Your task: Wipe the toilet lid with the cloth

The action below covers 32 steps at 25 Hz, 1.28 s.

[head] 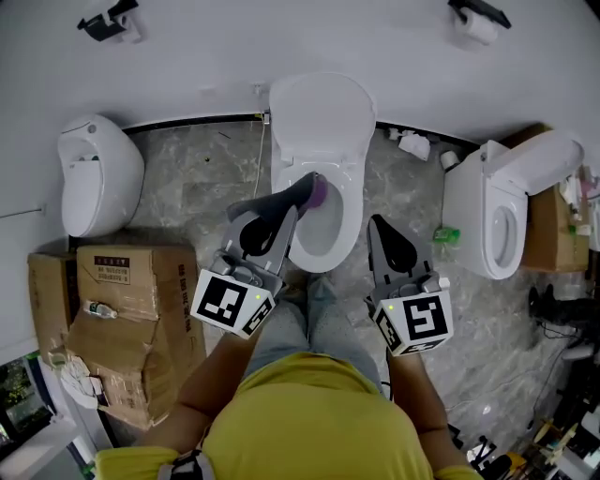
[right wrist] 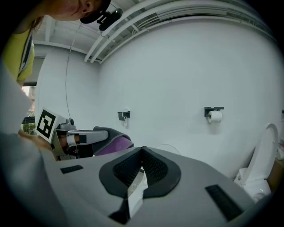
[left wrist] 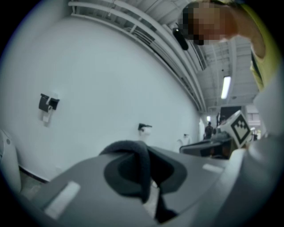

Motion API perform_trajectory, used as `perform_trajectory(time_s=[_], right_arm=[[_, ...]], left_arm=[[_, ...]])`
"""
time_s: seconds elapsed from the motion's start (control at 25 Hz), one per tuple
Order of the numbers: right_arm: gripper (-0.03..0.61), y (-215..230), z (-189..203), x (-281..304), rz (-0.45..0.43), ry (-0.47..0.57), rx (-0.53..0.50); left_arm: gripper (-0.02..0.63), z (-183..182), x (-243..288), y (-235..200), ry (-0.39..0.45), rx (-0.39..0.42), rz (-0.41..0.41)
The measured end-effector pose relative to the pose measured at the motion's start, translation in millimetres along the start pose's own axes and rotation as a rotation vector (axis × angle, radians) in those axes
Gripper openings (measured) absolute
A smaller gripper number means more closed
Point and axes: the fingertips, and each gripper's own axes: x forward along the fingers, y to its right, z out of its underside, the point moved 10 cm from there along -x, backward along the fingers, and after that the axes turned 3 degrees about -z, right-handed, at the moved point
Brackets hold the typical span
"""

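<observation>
Locate the grey-and-purple cloth (head: 317, 191) in the left tool (head: 300, 199), clamped tight on a fold. Note its position: over the rear of the open bowl (head: 323, 242), near the foot of the raised toilet lid (head: 323, 117), and apparently not yet on it. Judge this hold as deliberate: gripped by a fold to leave a soft pad ahead of the tips for wiping.

Read the right tool (head: 382, 232) as fully closed with nothing between the pads. Find it to the right of the bowl, probably held clear of the wiping path. Treat the lid as upright, leaning back toward the white wall (head: 187, 47), with its inner face turned to a level approach.

Check the surroundings:
- To the left, find a second toilet (head: 94, 173) and cardboard boxes (head: 122, 300).
- To the right, find a third toilet (head: 502, 211).
- Between the middle and right toilets, find small litter (head: 412, 143) on the marbled floor (head: 187, 169).
- On the wall above, find the left paper holder (head: 108, 21) and the right paper holder (head: 478, 21).

See nothing between cloth and lid. Expect only the seat rim (head: 354, 187) below to limit a downward stroke.
</observation>
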Motion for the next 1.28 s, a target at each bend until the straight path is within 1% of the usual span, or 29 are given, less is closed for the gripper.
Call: perform_trajectory(time_s=[0.2,0.36,0.56,0.8,0.92,1.12,1.28], right_arm=[[0.015,18,10,15,-0.034,-0.021,-0.017],[0.015,30,21,29,-0.061,-0.032,-0.005],[0.015,43,32,53,-0.102,-0.029,-0.003],[0.015,59,53,70,-0.119,-0.026,0.006],[0.015,69,61,78,-0.115,-0.032,0.006],[0.015,85,75,99,-0.110,-0.028,-0.002],[0.015,92,87,113,-0.124,-0.017,-0.008]], left_arm=[[0.017,12,23,3,-0.005,-0.002,-0.007],[0.017,24,38,3,-0.016,-0.005,-0.011],[0.017,41,59,-1,-0.029,0.042,-0.013],[0.017,66,79,-5,-0.025,0.040,-0.021],[0.017,75,89,-12,-0.029,0.061,-0.024],[0.017,90,111,-26,-0.028,0.134,-0.019],[0.017,105,126,-36,-0.012,0.143,-0.019]])
